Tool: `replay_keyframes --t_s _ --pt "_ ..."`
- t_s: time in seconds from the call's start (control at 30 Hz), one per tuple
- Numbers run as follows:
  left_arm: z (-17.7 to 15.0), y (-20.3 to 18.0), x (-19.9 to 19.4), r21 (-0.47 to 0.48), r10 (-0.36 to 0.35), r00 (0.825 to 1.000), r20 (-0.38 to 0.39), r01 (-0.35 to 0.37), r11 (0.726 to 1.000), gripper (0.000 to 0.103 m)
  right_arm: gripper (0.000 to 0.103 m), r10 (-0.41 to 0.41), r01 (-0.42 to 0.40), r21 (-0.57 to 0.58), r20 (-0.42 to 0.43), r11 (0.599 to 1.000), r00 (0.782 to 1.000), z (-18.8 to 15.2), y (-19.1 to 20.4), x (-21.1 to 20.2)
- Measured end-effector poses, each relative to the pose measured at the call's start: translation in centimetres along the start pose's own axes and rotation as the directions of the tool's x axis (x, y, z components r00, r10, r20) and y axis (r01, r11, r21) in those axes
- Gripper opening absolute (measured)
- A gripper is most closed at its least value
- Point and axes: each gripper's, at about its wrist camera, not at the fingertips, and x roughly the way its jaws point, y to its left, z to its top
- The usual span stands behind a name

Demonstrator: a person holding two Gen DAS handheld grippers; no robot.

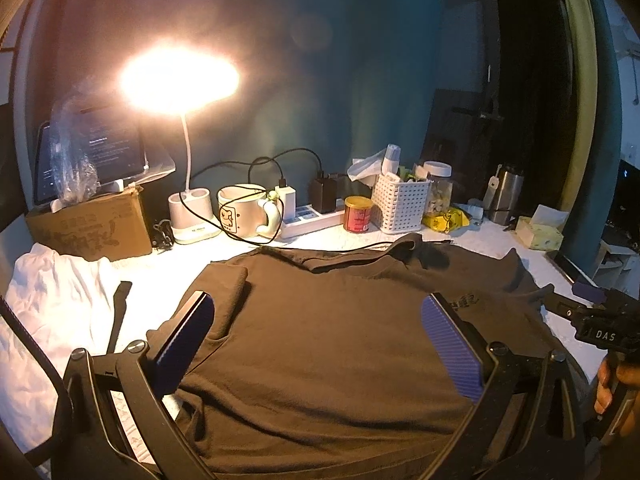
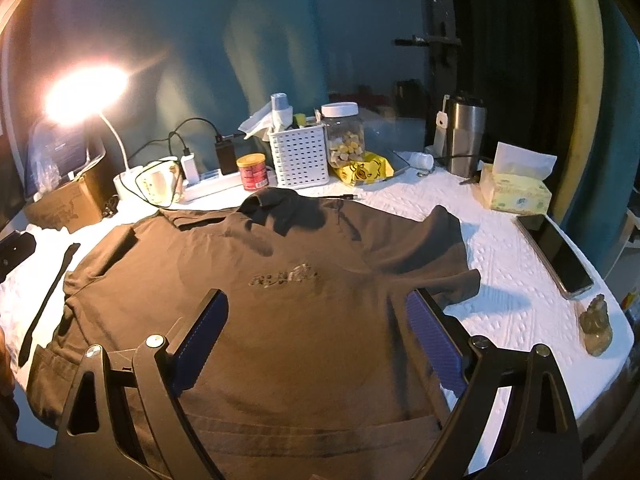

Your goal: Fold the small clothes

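Both tools hover low over the near part of the brown shirt [image 2: 288, 320]. The left gripper [image 1: 318, 340] and the right gripper [image 2: 318, 328] have their jaws spread wide, holding nothing. The shirt lies flat on the white table cover [image 2: 500, 248], with the lit lamp [image 1: 180, 80] behind.

Brown shirt [image 2: 280, 320], white quilted cover [image 2: 500, 280], blue ribbed tongs pads [image 2: 434, 340].

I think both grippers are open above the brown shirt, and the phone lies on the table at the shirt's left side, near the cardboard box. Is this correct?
Not quite. The phone lies at the right side of the brown shirt, near the tissue box, as the right wrist view shows. The left gripper and right gripper are indeed open above the shirt.
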Motion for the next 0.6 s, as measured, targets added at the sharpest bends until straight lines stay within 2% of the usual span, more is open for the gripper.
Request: replay_keyframes --t_s 0.6 --pt "1.2 -2.6 7.5 0.033 0.021 0.991 -0.135 -0.016 0.999 0.102 0.093 -0.045 0.048 0.031 -0.075 0.998 0.996 2.5 -5.5 6.7"
